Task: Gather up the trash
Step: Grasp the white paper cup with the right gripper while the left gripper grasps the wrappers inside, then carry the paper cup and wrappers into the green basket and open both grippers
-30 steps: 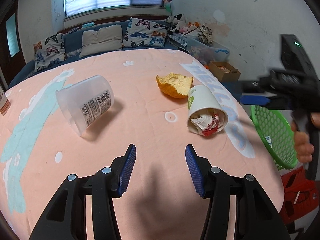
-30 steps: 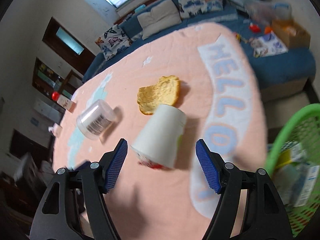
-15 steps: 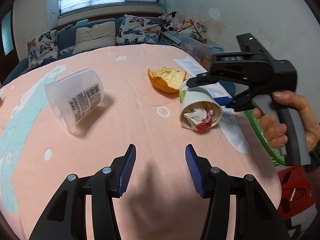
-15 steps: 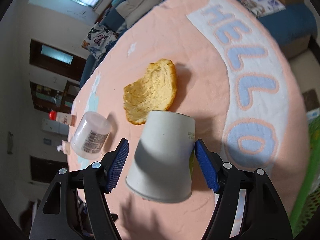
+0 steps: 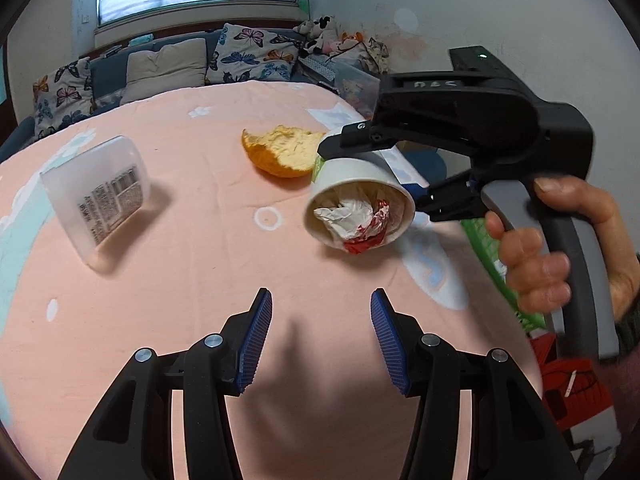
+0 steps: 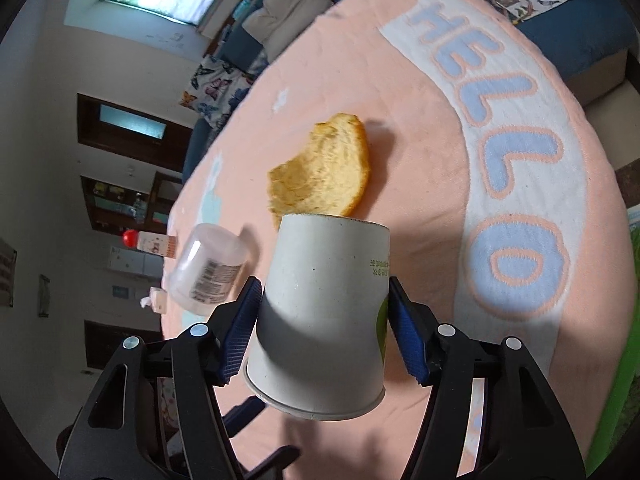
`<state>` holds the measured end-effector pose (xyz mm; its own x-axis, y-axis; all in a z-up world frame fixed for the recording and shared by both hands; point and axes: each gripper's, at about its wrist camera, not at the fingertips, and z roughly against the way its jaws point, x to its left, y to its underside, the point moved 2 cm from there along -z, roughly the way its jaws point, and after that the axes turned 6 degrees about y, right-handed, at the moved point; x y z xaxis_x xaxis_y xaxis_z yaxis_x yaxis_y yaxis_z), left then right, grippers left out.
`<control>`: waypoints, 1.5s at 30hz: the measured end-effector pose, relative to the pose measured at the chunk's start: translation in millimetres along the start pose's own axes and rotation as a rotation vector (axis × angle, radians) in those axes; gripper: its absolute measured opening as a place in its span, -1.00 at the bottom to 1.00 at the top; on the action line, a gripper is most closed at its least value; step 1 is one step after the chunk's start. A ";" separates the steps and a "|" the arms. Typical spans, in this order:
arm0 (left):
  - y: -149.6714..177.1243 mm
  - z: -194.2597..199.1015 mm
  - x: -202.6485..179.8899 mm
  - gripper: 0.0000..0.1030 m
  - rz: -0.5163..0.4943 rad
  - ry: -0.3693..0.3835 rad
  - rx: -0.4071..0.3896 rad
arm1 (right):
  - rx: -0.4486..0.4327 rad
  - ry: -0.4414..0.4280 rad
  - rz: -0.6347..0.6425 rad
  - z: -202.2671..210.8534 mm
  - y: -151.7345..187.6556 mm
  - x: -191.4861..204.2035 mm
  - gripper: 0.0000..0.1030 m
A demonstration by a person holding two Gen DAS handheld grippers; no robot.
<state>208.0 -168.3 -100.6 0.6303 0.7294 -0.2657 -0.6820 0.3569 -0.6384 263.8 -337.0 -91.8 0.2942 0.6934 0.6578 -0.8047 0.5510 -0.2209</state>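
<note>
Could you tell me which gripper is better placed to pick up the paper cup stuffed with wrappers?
The right gripper: its jaws have just been closing, and the pads now sit against both sides of the paper cup. The left gripper hangs open over bare blanket, short of it.

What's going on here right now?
A person is clearing trash off a pink blanket with two hand-held tongs. The right tongs have just been closing around a paper cup lying on its side with crumpled wrappers inside; the pads look to be touching its sides. The left tongs are open over bare blanket, holding nothing. An orange peel and a clear tub are not yet picked up. A green basket sits at the right edge.
</note>
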 end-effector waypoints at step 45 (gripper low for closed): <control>3.4 16.9 -23.3 -0.55 -0.071 0.069 -0.077 | -0.205 0.009 0.011 80.7 25.3 -26.4 0.22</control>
<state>184.7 -174.2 -84.4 0.7019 0.6611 -0.2652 -0.6058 0.3581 -0.7105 194.0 -378.8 -56.7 0.2912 0.7039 0.6479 -0.6867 0.6253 -0.3707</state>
